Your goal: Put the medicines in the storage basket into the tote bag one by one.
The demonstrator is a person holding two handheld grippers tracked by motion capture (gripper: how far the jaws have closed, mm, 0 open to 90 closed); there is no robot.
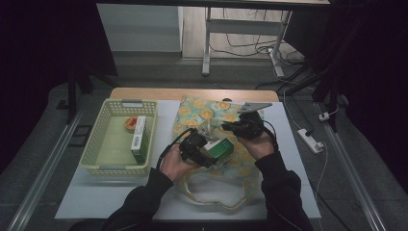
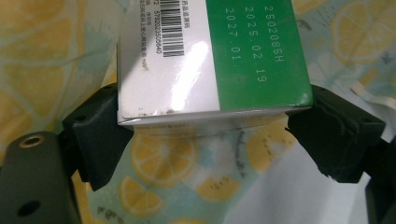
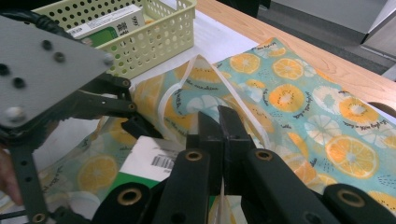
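White tabletop [image 1: 298,159] is covered by a citrus-print bag [image 1: 211,111], over which a green-and-white carton [image 2: 212,56] is clamped by the left gripper [image 2: 210,140] (right gripper [image 3: 219,122] pinching the bag's white handle [image 3: 243,105] at 12 o'clock).

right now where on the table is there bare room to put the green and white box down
Bare white tabletop lies in front of the basket, and a narrow strip runs between basket and citrus-print bag. The right edge past the bag is also free. The centre is crowded: both tongs, the box and the bag's handles.
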